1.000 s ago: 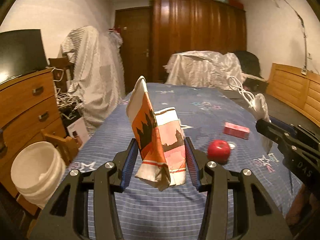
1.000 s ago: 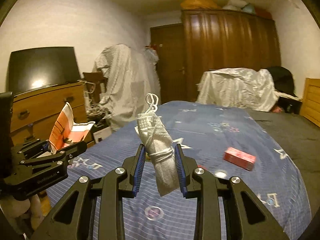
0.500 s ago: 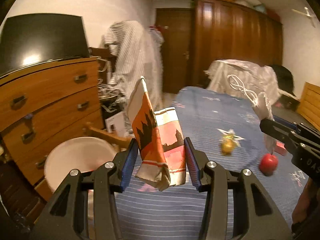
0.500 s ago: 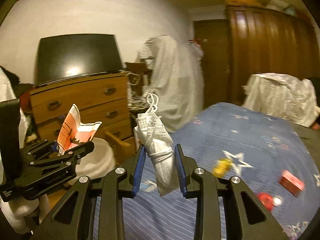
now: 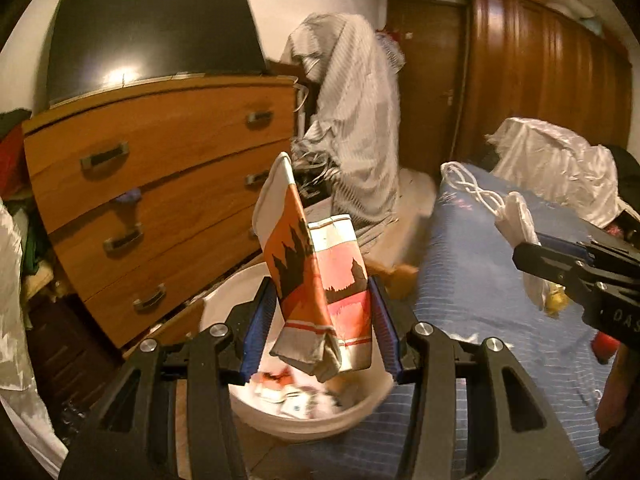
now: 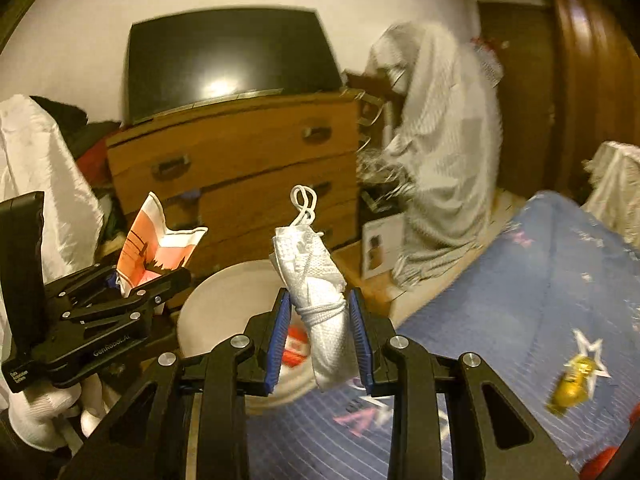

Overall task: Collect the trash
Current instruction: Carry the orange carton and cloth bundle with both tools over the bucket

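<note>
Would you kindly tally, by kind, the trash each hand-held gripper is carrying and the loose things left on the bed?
Crumpled orange-and-white wrapper, in left hand-held gripper: 1
White tied bag, in right hand-held gripper: 1
Gold wrapper on bed: 1
Red object on bed: 1
Total: 4

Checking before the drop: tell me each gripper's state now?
Left gripper: shut on the orange carton.
Right gripper: shut on the white mask.

crumpled orange carton (image 5: 320, 288), white wad (image 6: 322, 308)

The white bucket (image 5: 304, 420) stands open-topped, squeezed between the dresser (image 5: 160, 184) and the bed (image 5: 480, 280).
</note>
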{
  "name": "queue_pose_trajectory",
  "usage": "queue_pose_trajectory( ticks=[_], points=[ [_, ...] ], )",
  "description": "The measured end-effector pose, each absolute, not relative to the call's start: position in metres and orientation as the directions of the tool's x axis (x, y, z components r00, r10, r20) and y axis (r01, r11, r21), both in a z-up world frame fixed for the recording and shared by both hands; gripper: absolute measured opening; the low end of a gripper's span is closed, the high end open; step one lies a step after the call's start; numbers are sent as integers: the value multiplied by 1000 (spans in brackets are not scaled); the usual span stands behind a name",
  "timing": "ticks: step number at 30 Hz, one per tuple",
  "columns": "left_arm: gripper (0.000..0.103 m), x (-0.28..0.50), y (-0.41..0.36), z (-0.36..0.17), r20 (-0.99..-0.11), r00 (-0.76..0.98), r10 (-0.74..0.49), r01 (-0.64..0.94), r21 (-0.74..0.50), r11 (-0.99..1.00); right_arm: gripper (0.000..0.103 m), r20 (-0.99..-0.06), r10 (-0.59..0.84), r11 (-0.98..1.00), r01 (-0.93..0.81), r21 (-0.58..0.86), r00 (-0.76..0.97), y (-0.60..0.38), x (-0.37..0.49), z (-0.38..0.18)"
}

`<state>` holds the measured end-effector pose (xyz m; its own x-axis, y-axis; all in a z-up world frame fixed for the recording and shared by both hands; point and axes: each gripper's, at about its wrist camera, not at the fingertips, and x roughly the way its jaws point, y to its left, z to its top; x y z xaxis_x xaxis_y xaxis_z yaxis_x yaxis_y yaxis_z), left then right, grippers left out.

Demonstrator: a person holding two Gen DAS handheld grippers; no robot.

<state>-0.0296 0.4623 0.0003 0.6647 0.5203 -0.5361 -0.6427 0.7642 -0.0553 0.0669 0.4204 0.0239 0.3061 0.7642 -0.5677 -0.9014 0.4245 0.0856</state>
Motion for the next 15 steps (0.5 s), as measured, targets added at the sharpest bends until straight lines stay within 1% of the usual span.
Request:
queue_pose_trajectory(
  ticks=[7, 11, 15],
  points=[
    [45, -22, 510, -23, -623, 623, 474, -654, -81, 752, 31, -694, 691, 373, -922, 103, 202, 505, 77, -9],
    [45, -17, 523, -35, -651, 613, 448, -650, -93, 754, 31, -733, 657, 369, -923, 107, 178, 538, 80, -27],
    [45, -14, 533, -45, -668, 604, 435, -653, -101, 751, 31, -753, 636, 377, -919, 116, 166, 551, 87, -40]
  ],
)
